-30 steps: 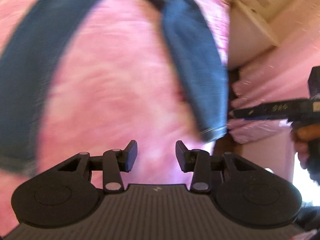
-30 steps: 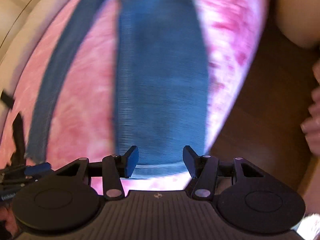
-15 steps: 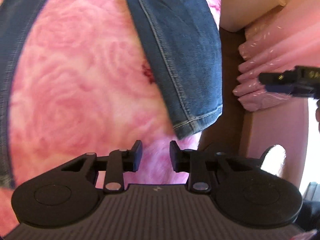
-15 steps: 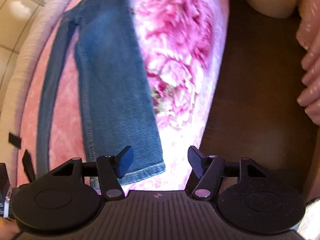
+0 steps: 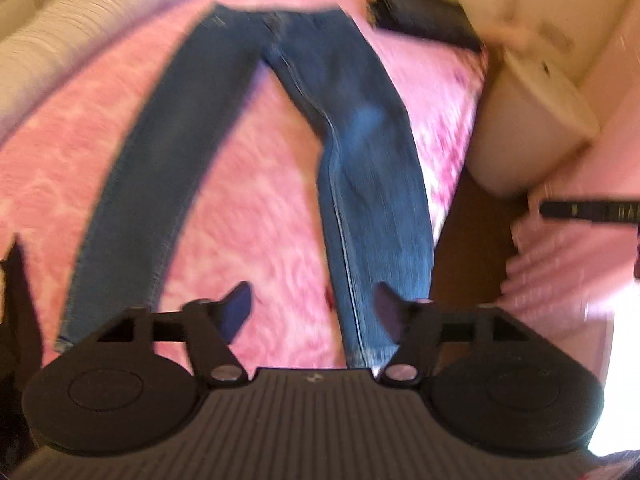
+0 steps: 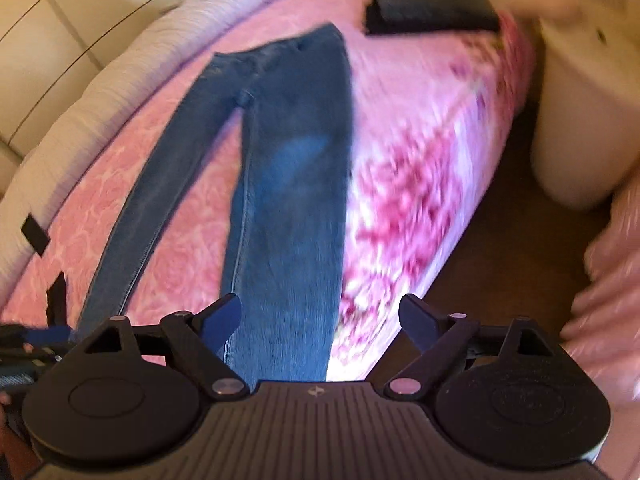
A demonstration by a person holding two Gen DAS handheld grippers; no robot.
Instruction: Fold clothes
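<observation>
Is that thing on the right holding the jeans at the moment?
No, the right gripper's fingers are spread wide apart with nothing between them, and the jeans lie flat on the bed.

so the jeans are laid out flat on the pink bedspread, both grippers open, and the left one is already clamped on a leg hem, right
Not quite. The left gripper is open and holds nothing, as the left wrist view shows: its fingers hang apart above the hem. The jeans do lie flat on the pink bedspread, and the right gripper is open too.

Blue denim jeans with a paler faded patch on one leg; pink bedspread with rose pattern, deeper magenta toward its edge; black folded garment; dark brown floor.
</observation>
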